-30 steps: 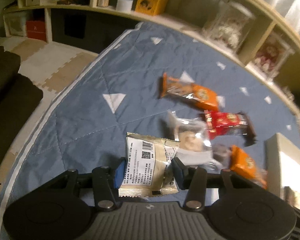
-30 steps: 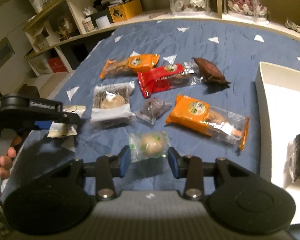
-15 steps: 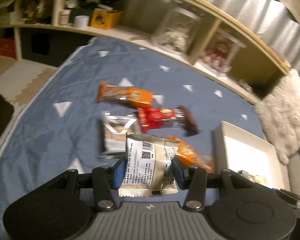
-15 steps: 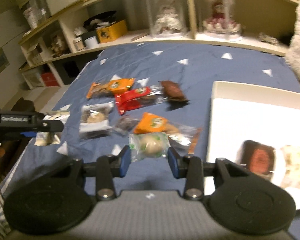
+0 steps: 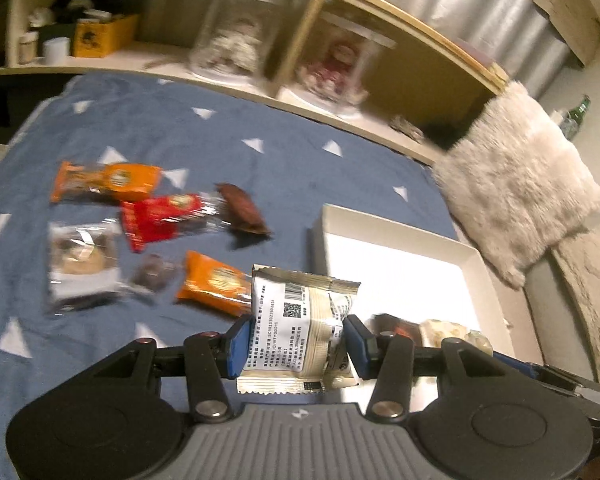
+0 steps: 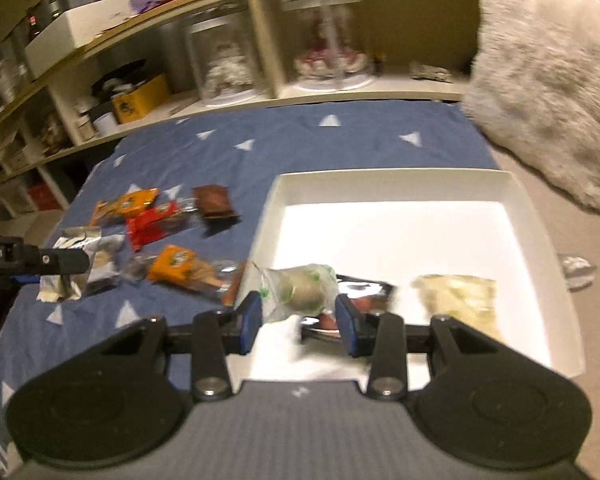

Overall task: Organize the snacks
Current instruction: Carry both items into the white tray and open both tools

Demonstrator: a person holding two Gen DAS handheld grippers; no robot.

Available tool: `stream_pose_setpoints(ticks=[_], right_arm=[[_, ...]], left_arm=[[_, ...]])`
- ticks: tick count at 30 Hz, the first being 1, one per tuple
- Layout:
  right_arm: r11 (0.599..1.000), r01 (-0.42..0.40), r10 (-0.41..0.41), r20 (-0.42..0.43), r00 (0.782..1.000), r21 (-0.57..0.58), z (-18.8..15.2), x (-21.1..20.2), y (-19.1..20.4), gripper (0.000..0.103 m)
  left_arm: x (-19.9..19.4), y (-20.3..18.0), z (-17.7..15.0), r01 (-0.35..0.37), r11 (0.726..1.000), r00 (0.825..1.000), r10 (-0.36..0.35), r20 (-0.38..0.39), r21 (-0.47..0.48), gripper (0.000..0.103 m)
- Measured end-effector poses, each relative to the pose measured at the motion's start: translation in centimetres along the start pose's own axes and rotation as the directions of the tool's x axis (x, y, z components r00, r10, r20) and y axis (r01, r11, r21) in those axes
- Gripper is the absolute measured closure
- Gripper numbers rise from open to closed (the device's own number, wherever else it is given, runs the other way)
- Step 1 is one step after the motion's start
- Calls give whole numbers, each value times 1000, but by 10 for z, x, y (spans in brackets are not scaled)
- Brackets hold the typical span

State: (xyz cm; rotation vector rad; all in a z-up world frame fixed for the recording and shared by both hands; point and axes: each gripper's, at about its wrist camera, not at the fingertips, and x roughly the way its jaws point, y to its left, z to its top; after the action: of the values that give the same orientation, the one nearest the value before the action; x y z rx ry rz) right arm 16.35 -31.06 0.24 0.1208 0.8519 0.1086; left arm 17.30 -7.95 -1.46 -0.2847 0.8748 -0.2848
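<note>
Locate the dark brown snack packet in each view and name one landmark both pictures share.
Left wrist view: the dark brown snack packet lies left of centre on the blue blanket, beside the red packet.
Right wrist view: it lies left of centre, just left of the white tray.
Shared landmark: the white tray.

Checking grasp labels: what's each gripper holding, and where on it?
Left gripper: cream packet, by its side edges. Right gripper: clear-wrapped pastry, by its sides.

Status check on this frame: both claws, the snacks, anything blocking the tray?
Left claw shut on cream barcode packet. Right claw shut on clear-wrapped round pastry, at white tray edge. Two snacks already inside; landing space free.
</note>
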Motion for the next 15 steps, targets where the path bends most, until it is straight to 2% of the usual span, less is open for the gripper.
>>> stream_pose_setpoints(ticks=[7,15], right_arm=[[997,56,-56,-2,998,61,-11,-9,-55,57],[986,104,-104,-10,995,131,-19,-17,-112,57]], left_arm=[[35,-47,-14,63,997,994,-59,-87,42,52],[81,-98,-33,149,986,959,-125,-256,77,52]])
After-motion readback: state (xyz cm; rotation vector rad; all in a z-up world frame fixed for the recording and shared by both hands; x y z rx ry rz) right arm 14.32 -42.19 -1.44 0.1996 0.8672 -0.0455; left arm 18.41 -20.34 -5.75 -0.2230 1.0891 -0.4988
